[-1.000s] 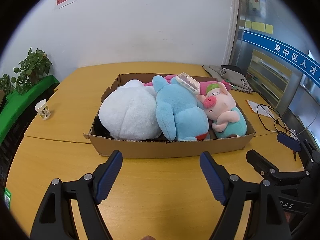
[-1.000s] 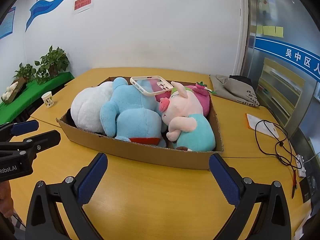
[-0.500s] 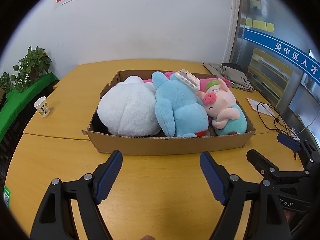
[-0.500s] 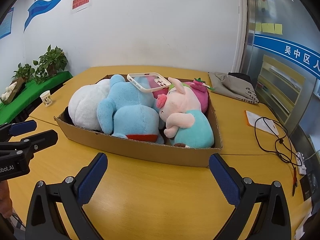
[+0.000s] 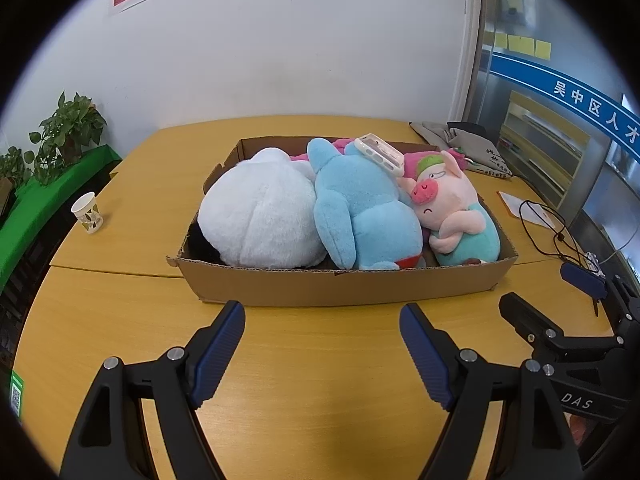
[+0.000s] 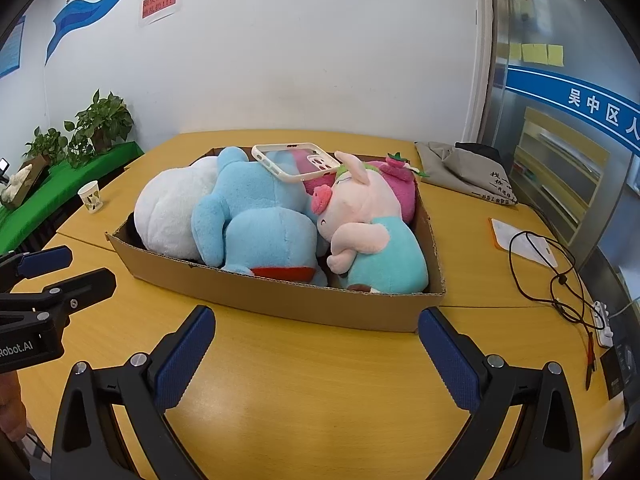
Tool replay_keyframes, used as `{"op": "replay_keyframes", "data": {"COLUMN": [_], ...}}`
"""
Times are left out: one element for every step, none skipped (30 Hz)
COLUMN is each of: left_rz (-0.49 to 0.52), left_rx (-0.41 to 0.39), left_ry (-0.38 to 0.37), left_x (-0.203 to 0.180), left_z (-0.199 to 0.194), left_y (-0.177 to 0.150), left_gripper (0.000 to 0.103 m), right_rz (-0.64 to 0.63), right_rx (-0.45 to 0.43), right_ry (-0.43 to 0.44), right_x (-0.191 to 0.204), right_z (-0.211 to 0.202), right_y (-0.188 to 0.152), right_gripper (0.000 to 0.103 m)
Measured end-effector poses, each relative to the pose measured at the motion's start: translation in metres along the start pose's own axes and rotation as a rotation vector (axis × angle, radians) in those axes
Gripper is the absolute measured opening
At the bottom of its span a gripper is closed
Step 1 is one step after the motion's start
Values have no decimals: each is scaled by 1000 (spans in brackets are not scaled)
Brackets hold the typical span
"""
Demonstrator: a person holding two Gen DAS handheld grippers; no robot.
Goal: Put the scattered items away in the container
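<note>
Left wrist view: the left gripper (image 5: 322,322) hangs spread, empty, near the cardboard box (image 5: 344,286). The right gripper (image 6: 316,330) gapes too, plush toys (image 6: 260,216) inside the box

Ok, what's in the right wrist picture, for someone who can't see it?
A brown cardboard box on a yellow wooden table holds white, blue and pink pig plush toys, with a cream phone case on top. The open right gripper holds nothing.

Three plush toys (image 5: 360,216) side by side in box (image 5: 340,286), phone case (image 6: 294,162) on top, cup (image 5: 88,213) left
</note>
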State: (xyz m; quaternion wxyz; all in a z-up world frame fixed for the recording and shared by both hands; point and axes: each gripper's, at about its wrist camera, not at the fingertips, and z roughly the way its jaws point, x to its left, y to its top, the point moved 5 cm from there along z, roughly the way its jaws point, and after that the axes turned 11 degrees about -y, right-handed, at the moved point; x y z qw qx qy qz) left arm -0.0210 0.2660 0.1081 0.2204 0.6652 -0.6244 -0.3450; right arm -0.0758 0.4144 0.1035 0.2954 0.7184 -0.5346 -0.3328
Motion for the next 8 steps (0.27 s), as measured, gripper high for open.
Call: {"op": "replay_keyframes", "data": {"left_rz": [-3,-2,0,3,3,4,7,11], "left_rx": [2,6,7,3,-3,-7,-8,-5], "left_ry": [-5,-6,2,19,37,53,64,66], "left_x": [0,0,0,0,1,1,1,1], "left_z": [0,1,1,0,-1,-2,-3,-3], "left_y": [-1,-2,-2,-2,-2,-2,-2,-2], "left_gripper": [79,79,79,79,80,80,80,79], "right_rz": [-2,-3,-3,0,-1,-4,-8,-7], "right_rx": [1,2,4,7,8,8,7,8], "right_ry": [-3,-4,-5,-5,-3,-3,-6,-7], "right_x": [0,0,-1,-1,-1,0,0,0], "right_z": [0,1,1,2,1,1,1,1], "right_y": [0,0,0,-1,-1,-2,-2,-3], "right_gripper": [103,103,103,103,103,103,103,103]}}
